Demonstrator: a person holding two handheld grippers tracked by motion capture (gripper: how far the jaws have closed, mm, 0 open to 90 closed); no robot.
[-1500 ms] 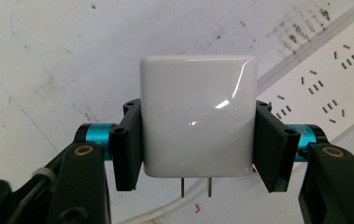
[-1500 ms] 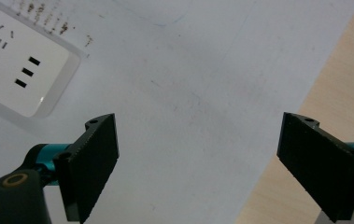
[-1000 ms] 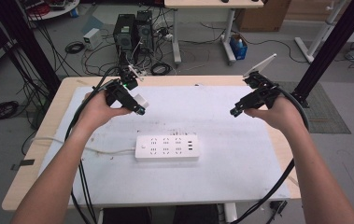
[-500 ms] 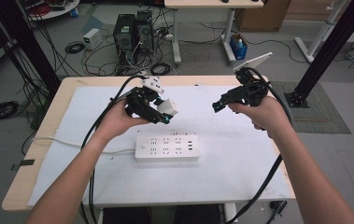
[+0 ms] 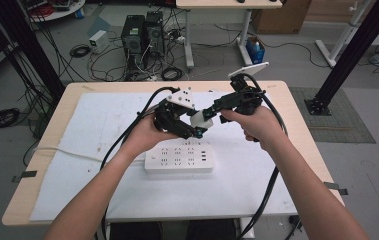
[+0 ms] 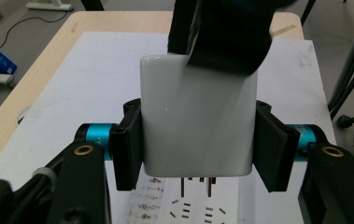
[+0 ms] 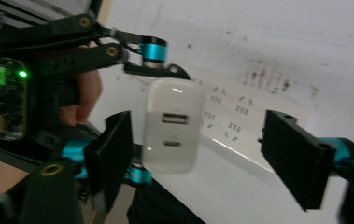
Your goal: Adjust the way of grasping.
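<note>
Above the power strip point(image 5: 178, 158), our left gripper point(image 5: 191, 131) is pinching the white charger point(image 5: 199, 120). Our right gripper's point(image 5: 212, 112) fingers point(image 7: 300, 161) have just been closing around it, not yet touching.

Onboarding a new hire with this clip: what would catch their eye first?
The white charger held in mid-air above the table centre, clamped in the left gripper, while the right gripper, its jaws just closing, straddles it without touching. Below lies a white power strip on the white mat.

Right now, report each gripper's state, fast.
Left gripper: shut on the white charger.
Right gripper: open, jaws just been closing, either side of the white charger, pads not yet pressing it.
</note>
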